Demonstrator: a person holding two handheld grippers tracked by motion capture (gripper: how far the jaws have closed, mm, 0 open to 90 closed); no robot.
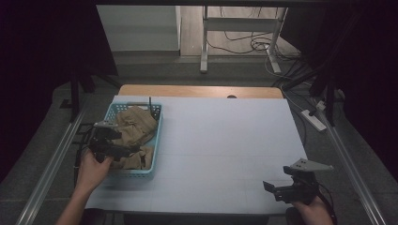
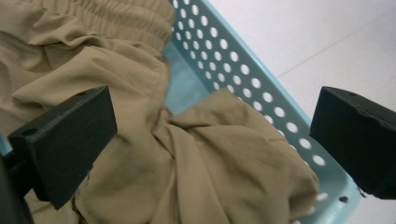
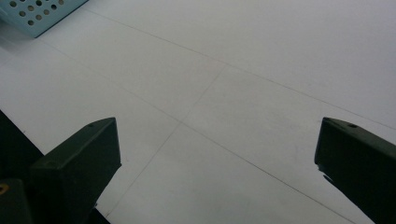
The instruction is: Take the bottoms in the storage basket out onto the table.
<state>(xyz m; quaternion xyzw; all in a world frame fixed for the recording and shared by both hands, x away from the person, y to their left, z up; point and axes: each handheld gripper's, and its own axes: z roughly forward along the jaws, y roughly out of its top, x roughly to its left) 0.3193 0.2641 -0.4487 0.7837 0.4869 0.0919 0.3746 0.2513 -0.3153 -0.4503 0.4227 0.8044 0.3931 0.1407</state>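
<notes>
A light blue perforated basket (image 1: pixel 156 140) stands at the left of the white table and holds crumpled tan cloth (image 1: pixel 135 126). My left gripper (image 1: pixel 126 149) hangs over the basket's near end, open, its jaws wide apart above the tan cloth (image 2: pixel 205 158) and the basket wall (image 2: pixel 261 93), holding nothing. My right gripper (image 1: pixel 271 188) rests near the front right corner of the table, open, with bare white table (image 3: pixel 224 93) between its jaws. A corner of the basket (image 3: pixel 37 14) shows far off in the right gripper view.
The white table sheet (image 1: pixel 225 140) stretches wide between basket and right gripper. A wooden edge (image 1: pixel 202 90) runs along the back. Metal rails (image 1: pixel 51 159) flank both sides. A table frame and cables (image 1: pixel 253 44) lie on the floor beyond.
</notes>
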